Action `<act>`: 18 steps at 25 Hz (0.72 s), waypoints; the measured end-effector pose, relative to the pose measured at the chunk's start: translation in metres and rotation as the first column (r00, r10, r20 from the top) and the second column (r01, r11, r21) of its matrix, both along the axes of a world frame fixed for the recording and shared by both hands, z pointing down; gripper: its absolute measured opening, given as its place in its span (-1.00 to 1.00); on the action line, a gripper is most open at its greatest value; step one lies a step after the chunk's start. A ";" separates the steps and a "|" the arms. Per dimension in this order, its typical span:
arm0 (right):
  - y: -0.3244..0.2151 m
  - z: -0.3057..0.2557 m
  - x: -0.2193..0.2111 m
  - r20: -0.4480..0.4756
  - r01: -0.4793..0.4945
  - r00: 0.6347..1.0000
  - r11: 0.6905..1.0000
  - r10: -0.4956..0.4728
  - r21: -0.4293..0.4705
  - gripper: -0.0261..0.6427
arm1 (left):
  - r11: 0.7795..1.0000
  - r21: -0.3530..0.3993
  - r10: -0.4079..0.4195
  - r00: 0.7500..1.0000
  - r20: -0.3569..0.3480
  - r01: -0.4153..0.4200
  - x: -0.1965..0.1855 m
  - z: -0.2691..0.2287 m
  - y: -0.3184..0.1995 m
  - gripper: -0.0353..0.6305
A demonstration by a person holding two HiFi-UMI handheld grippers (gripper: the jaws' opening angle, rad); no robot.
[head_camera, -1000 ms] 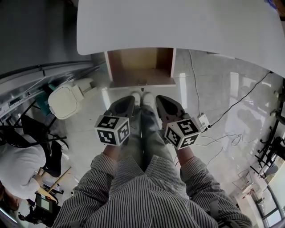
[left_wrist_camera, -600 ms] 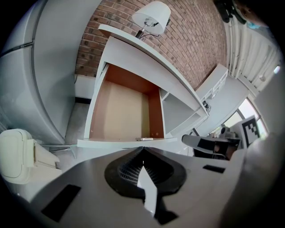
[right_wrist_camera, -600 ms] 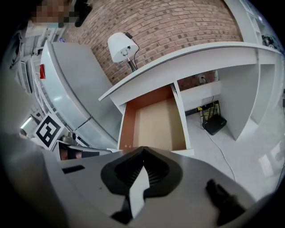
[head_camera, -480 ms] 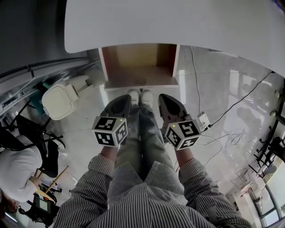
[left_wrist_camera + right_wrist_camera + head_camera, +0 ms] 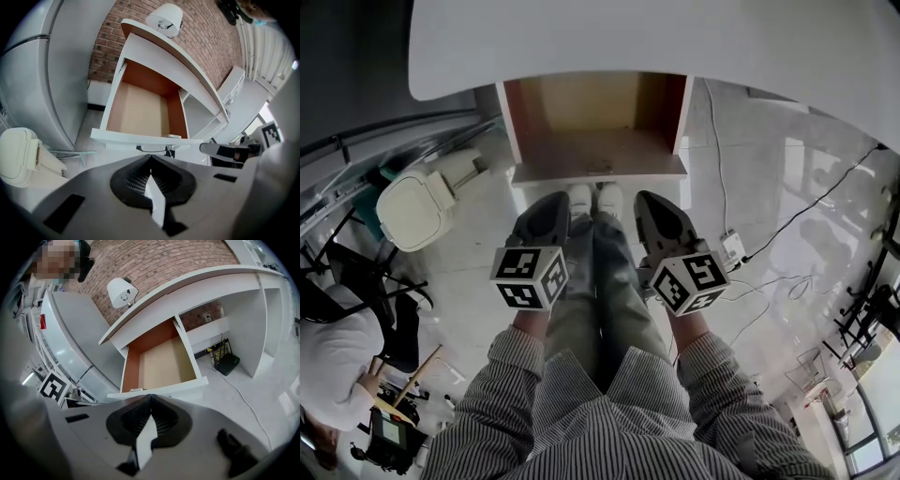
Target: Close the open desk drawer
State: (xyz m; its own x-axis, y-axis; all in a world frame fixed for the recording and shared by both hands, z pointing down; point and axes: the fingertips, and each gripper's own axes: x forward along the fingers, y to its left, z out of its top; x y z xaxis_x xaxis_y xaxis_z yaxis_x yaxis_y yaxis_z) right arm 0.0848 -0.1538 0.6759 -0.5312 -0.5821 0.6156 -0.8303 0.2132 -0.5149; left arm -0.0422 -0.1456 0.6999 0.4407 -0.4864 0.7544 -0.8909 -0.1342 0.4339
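Note:
The open drawer [image 5: 595,141] juts out from under the white desk top [image 5: 675,47]; its wooden inside is bare and its white front panel [image 5: 598,172] faces me. Both grippers hang just short of that panel, not touching it. My left gripper [image 5: 555,202] is shut with nothing in it, below the panel's left half. My right gripper [image 5: 649,202] is shut and empty too, below the right half. In the left gripper view the drawer [image 5: 140,110] and its dark handle [image 5: 152,150] lie right beyond the shut left gripper [image 5: 150,158]. The right gripper view has the drawer [image 5: 161,364] ahead of the shut right gripper [image 5: 150,397].
A white lidded bin [image 5: 417,208] stands on the floor left of the drawer. Cables [image 5: 787,225] and a power adapter [image 5: 731,251] lie on the floor at right. A lamp [image 5: 121,290] sits on the desk, a black box [image 5: 228,364] under it. Another person [image 5: 337,375] is at lower left.
The drawer and desk edge appear larger and nearer than before. Both grippers have stayed shut and edged slightly towards the drawer's front panel.

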 end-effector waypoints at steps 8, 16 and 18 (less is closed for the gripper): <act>0.000 0.030 0.007 -0.041 -0.032 0.999 0.999 0.031 -0.024 -0.87 | 1.000 0.018 -0.015 0.999 -0.038 0.015 0.008 0.017 -0.004 -0.86; -0.004 0.045 0.016 -0.025 -0.137 0.990 0.990 0.136 -0.024 -0.87 | 0.994 0.033 -0.103 0.993 -0.062 0.105 0.005 0.029 -0.013 -0.86; -0.005 0.047 0.016 -0.012 -0.155 0.988 0.988 0.154 -0.025 -0.87 | 0.993 0.028 -0.114 0.991 -0.072 0.117 0.006 0.033 -0.014 -0.86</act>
